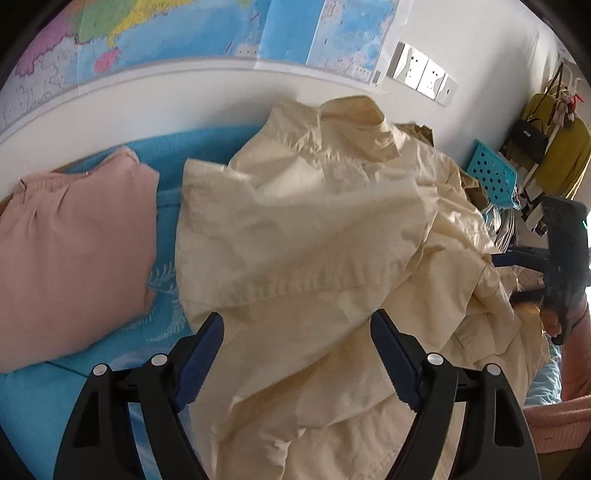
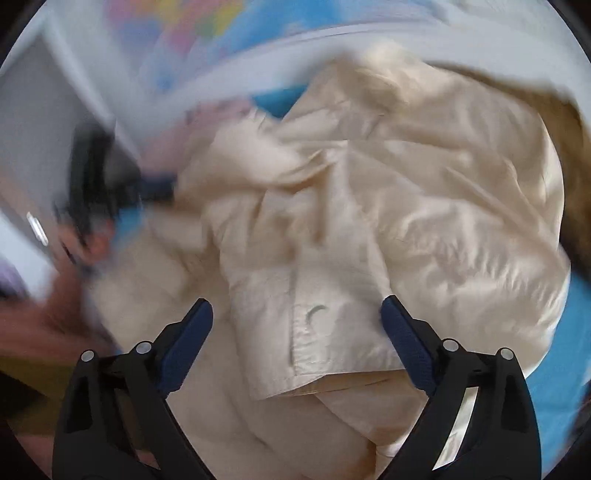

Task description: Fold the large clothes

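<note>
Only the left wrist view shows the folded pink garment (image 1: pixel 74 251) beside the crumpled cream shirt (image 1: pixel 314 240) on the blue bed sheet (image 1: pixel 173 162) under wall maps (image 1: pixel 166 33), both grippers' jaws wide apart, holding nothing.

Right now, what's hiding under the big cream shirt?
Under the crumpled cream shirt you can see a blue bedsheet poking out around its edges. The pink folded top lies beside it, not under. Whatever sits beneath its middle is covered.

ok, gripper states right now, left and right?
Left gripper: open, fingers spread over the cream shirt, not pinching it.
Right gripper: open, fingers apart above the same shirt, holding nothing.
</note>
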Tool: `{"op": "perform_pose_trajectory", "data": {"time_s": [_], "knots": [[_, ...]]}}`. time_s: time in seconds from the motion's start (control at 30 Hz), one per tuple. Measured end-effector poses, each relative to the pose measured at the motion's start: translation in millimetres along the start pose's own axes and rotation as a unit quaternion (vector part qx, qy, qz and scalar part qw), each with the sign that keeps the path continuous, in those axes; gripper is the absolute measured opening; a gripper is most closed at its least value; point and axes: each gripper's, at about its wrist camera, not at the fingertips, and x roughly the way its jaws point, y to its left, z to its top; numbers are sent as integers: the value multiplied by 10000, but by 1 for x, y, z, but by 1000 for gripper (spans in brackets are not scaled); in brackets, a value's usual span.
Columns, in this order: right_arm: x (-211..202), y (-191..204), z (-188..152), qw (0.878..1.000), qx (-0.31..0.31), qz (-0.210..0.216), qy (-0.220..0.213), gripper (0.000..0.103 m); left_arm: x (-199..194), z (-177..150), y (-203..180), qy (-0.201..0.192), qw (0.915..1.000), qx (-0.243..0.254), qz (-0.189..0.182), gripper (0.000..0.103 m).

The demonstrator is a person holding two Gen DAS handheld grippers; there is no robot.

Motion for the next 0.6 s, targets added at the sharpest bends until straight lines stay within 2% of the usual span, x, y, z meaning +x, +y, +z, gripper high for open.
{"op": "perform_pose_trajectory", "data": {"time_s": [0.03,0.07,0.13,0.2,0.27,0.33,0.37,0.4,0.43,0.53,0.6], "knots": [[-9,-12,0,9989,307,297,-181,91,-1,2,-1,-40,10000,15,-5,79],[-16,-19,0,9976,438,399,-362,87,0,3,-3,-67,10000,27,-25,79],[-17,-22,-1,9986,361,110,-382,80,3,8,-6,-100,9999,61,-52,79],[1,-21,-1,9992,240,-330,11,70,10,12,-9,-66,9999,101,-56,79],[18,-19,-2,9985,115,-441,306,37,17,17,-13,-33,9999,143,-22,79],[16,-15,3,9978,-127,-606,220,26,26,20,-16,5,9998,196,79,79],[6,-16,9,9981,-116,-609,44,17,29,21,-15,20,9998,194,88,79],[-5,-17,14,9971,-113,-744,-136,13,33,21,-15,61,9998,167,124,79],[-22,-20,21,9947,-118,-941,-393,4,35,21,-13,76,9997,152,157,79],[-59,-37,31,9902,100,-1145,-795,4,44,19,-11,169,9996,46,205,80],[-53,-46,30,9898,92,-1283,-616,4,52,17,-12,245,9993,41,281,82]]}}
